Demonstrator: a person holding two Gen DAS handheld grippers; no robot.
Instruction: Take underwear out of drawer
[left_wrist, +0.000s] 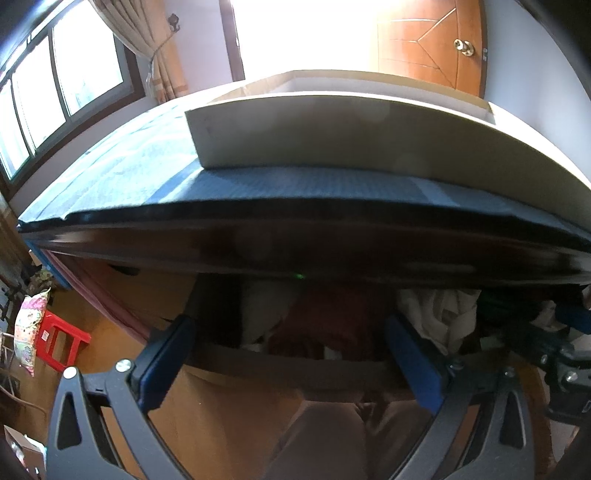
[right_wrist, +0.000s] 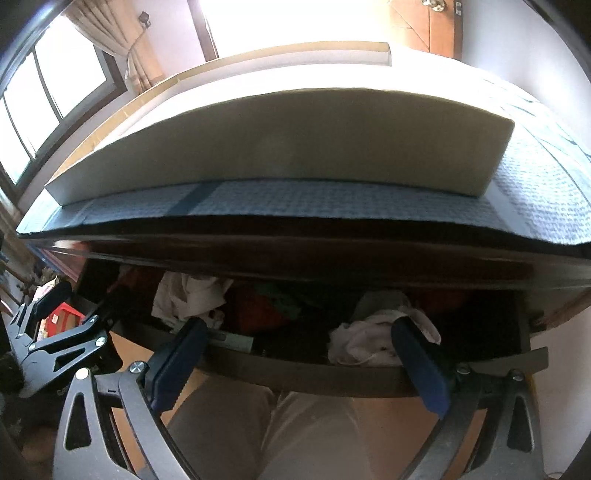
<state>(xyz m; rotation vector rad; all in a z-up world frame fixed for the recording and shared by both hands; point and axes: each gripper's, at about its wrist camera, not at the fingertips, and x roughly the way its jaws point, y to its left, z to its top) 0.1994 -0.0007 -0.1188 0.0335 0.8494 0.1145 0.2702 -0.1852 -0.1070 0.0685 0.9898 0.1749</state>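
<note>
The drawer (left_wrist: 295, 373) under the dark tabletop stands pulled out, its front wall (right_wrist: 295, 376) facing me. Inside lie crumpled clothes: a dark red piece (left_wrist: 332, 325), a white piece (left_wrist: 439, 310) and, in the right wrist view, a pale pink underwear bundle (right_wrist: 365, 339) and a white bundle (right_wrist: 188, 295). My left gripper (left_wrist: 291, 336) is open and empty, just in front of the drawer's left part. My right gripper (right_wrist: 299, 339) is open and empty, its right finger (right_wrist: 417, 354) beside the pink bundle. Whether that finger touches the bundle I cannot tell.
A white cardboard box (left_wrist: 332, 129) sits on a blue mat (left_wrist: 295, 184) on the tabletop. The person's legs (right_wrist: 295, 435) are below the drawer. A red stool (left_wrist: 59, 343) stands on the floor at left. A window and a wooden door (left_wrist: 428, 40) are behind.
</note>
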